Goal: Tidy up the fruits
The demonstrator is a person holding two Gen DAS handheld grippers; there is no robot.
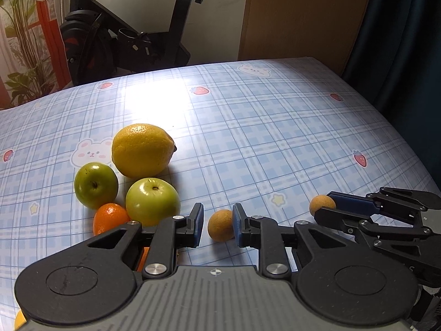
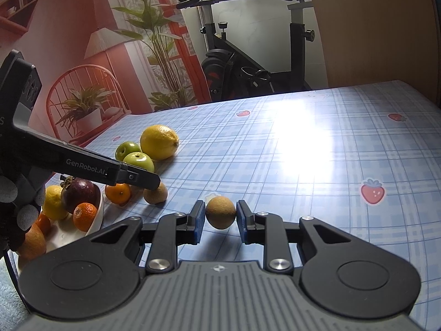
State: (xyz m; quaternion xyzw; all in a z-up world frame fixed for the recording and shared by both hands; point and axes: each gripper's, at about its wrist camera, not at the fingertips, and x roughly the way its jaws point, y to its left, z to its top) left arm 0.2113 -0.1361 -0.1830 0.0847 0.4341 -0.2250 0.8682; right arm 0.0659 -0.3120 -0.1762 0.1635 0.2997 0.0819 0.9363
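The right gripper (image 2: 221,215) pinches a brown fruit (image 2: 220,212) between its blue pads, the fruit sitting squarely at the fingertips above its own shadow on the worktop (image 2: 303,165). In the left wrist view this gripper (image 1: 326,205) reaches in from the right edge, its fingers lying nearly level, with the fruit (image 1: 321,204) at their tip.

The left gripper (image 1: 217,227) has a second brown fruit (image 1: 220,224) between its fingers: the right pad touches it, while a narrow gap shows at the left pad, so I cannot tell if it is truly gripped, though the jaws stand as narrow as they go. From the right wrist view the left gripper (image 2: 154,183) slopes down from the left, its tip over that fruit (image 2: 155,193), held by a gloved hand (image 2: 16,209).

Just left of it lie a mandarin (image 1: 109,218), two green apples (image 1: 151,201) (image 1: 96,185) and a lemon (image 1: 142,150), clustered and touching, towards the left side of the worktop. A white bowl (image 2: 96,218) at the near left corner holds more citrus and a dark purple fruit (image 2: 80,194).
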